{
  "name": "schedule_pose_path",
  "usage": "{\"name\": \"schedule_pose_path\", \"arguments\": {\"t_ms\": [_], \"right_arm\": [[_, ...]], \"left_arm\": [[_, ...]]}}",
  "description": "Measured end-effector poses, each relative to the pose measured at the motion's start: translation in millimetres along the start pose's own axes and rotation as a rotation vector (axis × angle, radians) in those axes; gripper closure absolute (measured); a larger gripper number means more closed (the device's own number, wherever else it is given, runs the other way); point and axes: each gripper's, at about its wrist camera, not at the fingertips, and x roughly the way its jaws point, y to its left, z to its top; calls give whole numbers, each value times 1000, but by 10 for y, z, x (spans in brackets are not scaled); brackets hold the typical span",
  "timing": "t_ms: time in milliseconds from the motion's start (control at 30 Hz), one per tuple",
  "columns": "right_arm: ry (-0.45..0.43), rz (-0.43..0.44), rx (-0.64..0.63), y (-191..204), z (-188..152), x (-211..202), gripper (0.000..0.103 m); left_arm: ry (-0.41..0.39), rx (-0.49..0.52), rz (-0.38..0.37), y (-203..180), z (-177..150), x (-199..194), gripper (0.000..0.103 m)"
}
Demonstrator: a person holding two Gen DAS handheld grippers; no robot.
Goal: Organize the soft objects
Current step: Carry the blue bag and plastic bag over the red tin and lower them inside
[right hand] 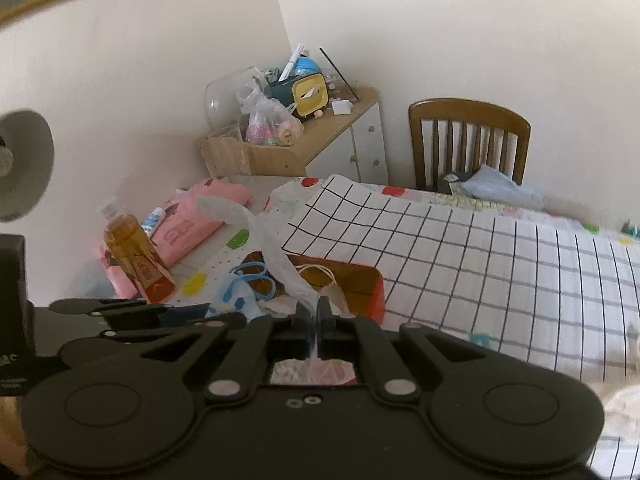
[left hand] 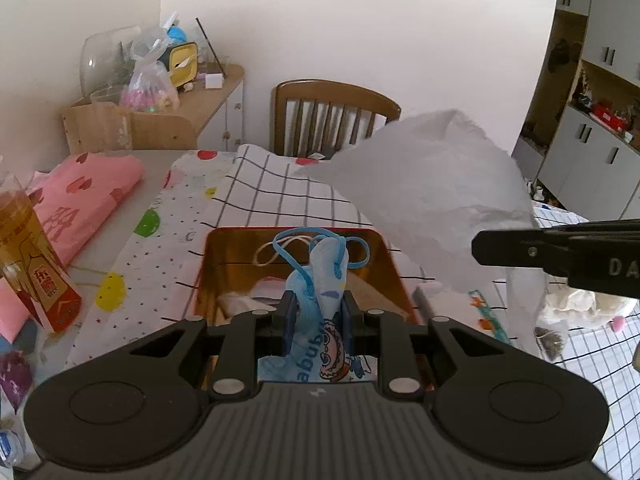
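The left gripper (left hand: 318, 316) has its jaws closed on a blue face mask (left hand: 326, 276), which stands up between them, above the open red tin box (left hand: 394, 272) just ahead. The right gripper (right hand: 315, 316) has its jaws pressed tight on a thin white plastic bag (right hand: 276, 256), which rises forward and left from them, over the same box (right hand: 370, 280).

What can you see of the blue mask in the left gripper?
The blue mask is a soft, folded child's face mask, pale blue with cartoon prints and lettering. Brighter blue elastic ear loops spring from its top end. The left gripper is shut on its middle, holding it roughly upright over the open red tin box. Whether its lower end touches the box's contents is hidden.
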Motion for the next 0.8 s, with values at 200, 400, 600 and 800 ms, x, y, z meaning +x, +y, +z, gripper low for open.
{"name": "schedule_pose_path", "arguments": {"t_ms": [200,400,600,800], "right_arm": [[21,-31,-39,149,58,311,101],[34,-67,-60,247,113,629,101],[71,-107,-79,285,106,967,101],[125,-140,-53,300,61,1240,100]], "left_arm": [[19,2,-6,177,11,145,81],[47,7,-5,280,-8,316,81],[62,25,-5,328,-15,451,81],[89,36,-10,363,-46,580,81]]}}
